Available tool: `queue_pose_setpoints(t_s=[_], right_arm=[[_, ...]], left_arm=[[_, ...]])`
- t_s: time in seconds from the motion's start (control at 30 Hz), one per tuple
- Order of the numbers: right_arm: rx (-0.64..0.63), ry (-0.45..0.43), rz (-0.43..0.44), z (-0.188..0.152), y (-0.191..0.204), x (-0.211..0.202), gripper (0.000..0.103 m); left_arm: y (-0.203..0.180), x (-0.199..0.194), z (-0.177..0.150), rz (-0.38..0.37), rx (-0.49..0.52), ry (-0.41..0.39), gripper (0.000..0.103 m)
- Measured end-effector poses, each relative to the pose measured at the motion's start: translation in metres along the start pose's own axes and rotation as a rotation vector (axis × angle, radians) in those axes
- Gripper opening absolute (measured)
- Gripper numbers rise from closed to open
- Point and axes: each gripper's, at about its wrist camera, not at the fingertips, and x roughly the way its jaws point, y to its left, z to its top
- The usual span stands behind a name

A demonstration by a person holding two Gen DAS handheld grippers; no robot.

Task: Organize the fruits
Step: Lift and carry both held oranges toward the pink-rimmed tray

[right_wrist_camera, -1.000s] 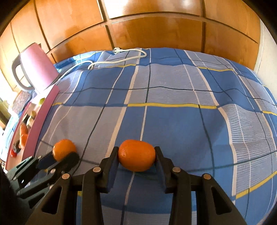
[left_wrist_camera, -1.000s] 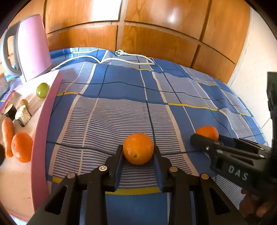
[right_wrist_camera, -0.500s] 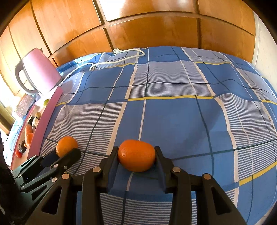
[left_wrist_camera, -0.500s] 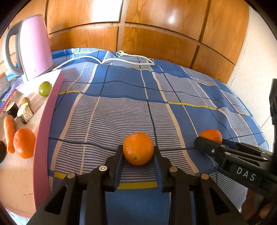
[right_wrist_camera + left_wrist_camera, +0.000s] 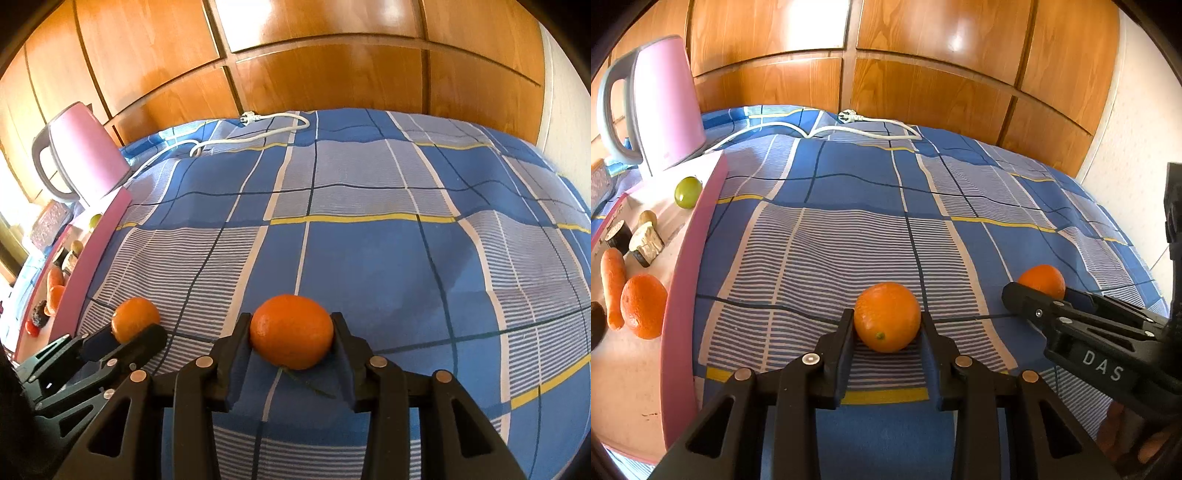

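Glossy wood panels (image 5: 923, 92); matt woven bedcloth (image 5: 849, 206)

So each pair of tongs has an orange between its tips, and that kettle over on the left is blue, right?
Not quite: the kettle is pink, as the left wrist view shows. The blue is the bedcover. Left tongs and right tongs do each have an orange between their tips.

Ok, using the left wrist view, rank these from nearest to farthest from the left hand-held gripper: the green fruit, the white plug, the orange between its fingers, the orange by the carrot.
1. Orange between the left hand-held gripper fingers, on the blue bedspread.
2. Orange by the carrot, on the pink tray, left.
3. Green fruit, farther back on the tray.
4. White plug, at the far edge by the wooden panels.
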Motion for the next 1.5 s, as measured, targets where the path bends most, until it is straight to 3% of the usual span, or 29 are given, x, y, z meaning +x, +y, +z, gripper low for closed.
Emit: queue_pose_setpoints(t_s=[0.23, 0.6, 0.7, 0.83, 1.27, 1.5], right_arm=[[-0.048, -0.047, -0.011, -0.006, 0.004, 0.002, 0.048], [-0.079, 0.028, -0.015, 0.005, 0.01, 0.006, 0.056], [-0.029, 0.045, 0.003, 0.01, 0.003, 0.006, 0.056], [-0.027, 0.046, -0.011, 0.009, 0.003, 0.004, 0.041], [-0.04, 0.059, 0.014, -0.004, 0.007, -0.012, 0.04], [-0.063, 0.067, 0.047, -0.005, 0.022, -0.011, 0.04]], left_arm=[[0.001, 0.001, 0.001, -0.005, -0.009, -0.001, 0.034], [0.002, 0.001, 0.001, -0.012, -0.009, 0.004, 0.034], [0.002, 0.001, 0.001, -0.015, -0.011, 0.005, 0.034], [0.002, 0.001, 0.002, -0.016, -0.013, 0.007, 0.034], [0.006, -0.008, 0.002, -0.006, -0.025, 0.017, 0.031], [0.018, -0.028, 0.006, 0.022, -0.054, -0.024, 0.031]])
